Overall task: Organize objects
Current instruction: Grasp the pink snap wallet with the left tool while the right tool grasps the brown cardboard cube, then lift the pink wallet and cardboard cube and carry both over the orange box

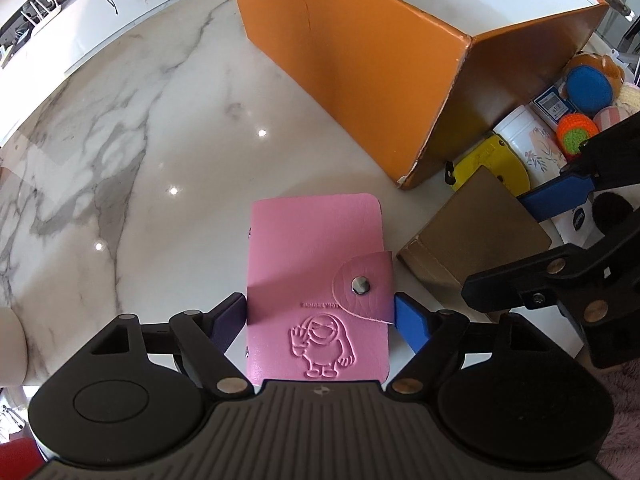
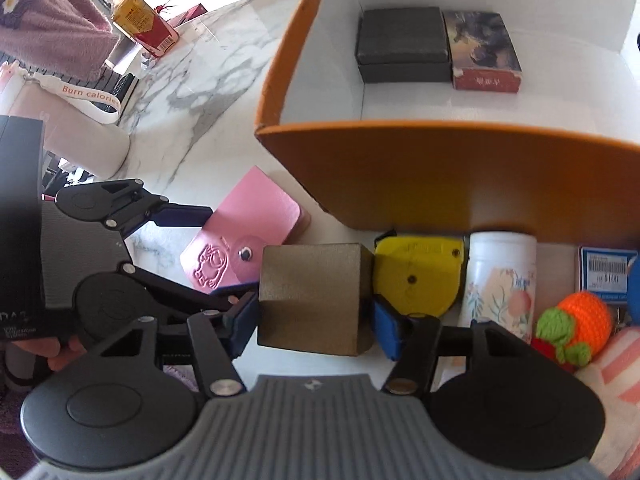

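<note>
My left gripper (image 1: 318, 322) is shut on a pink card wallet (image 1: 316, 280) with an embossed cartoon figure and a snap flap; it shows in the right wrist view (image 2: 244, 236) too. My right gripper (image 2: 314, 326) is shut on a gold-brown box (image 2: 312, 298), which also shows in the left wrist view (image 1: 476, 224) just right of the wallet. The orange box (image 1: 360, 60) stands behind both on the marble table; its white inside (image 2: 500, 92) holds a dark grey box (image 2: 404, 44) and a dark printed box (image 2: 484, 52).
To the right of the gold-brown box lie a yellow tape measure (image 2: 416, 276), a white floral can (image 2: 500, 284), a crocheted orange toy (image 2: 576, 324), a blue price-tagged pack (image 2: 606, 270) and a pink striped item (image 2: 612, 364). A red-yellow package (image 2: 140, 24) stands far left.
</note>
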### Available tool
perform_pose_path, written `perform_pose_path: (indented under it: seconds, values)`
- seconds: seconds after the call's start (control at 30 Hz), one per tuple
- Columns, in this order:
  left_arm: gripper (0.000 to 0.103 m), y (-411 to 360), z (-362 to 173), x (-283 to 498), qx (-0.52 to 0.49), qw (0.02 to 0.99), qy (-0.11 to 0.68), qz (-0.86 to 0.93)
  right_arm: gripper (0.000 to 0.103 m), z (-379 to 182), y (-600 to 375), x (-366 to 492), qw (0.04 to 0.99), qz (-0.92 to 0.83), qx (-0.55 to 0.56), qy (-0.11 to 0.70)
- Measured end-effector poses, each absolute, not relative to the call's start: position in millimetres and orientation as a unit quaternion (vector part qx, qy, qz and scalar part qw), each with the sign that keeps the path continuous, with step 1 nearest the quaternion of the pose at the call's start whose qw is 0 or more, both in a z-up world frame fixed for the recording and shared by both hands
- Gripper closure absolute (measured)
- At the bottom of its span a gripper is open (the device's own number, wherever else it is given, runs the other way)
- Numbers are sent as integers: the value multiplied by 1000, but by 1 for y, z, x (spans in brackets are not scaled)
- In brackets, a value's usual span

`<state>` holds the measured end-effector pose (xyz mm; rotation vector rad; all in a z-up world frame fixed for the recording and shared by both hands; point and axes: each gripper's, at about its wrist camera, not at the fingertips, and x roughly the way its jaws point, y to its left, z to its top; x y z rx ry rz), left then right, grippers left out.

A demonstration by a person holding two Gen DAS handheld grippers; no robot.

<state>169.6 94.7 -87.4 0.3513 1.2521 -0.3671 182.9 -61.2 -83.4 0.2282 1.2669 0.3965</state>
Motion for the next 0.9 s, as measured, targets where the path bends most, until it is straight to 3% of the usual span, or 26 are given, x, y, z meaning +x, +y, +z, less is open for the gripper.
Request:
perform_pose_path:
  seconds: [0.1, 0.2, 0.3, 0.4, 0.5, 0.63, 0.9]
  values:
    - [12, 103, -87, 169, 157, 772, 598, -150, 39, -82, -60, 181, 783, 183, 108, 584]
    - [12, 119, -82, 163, 133, 776, 604, -127, 29, -81, -54, 183, 788, 183, 104, 578]
    - [13, 132, -73, 158, 99, 782, 605, -113, 28, -84, -44, 185, 794, 173, 85, 577]
    - [13, 136, -64, 151, 85, 789, 600, -105, 29, -86, -34, 185, 798, 167, 61, 576]
    - [13, 135, -55, 145, 84, 793, 595, -100, 37, -89, -29, 185, 801, 157, 39, 577]
    - [14, 132, -42, 137, 70, 799, 589, -99, 38, -88, -37, 180, 801, 160, 54, 575]
    - [14, 113, 17, 126, 19, 828, 547, -126, 38, -27, -79, 149, 830, 196, 75, 517]
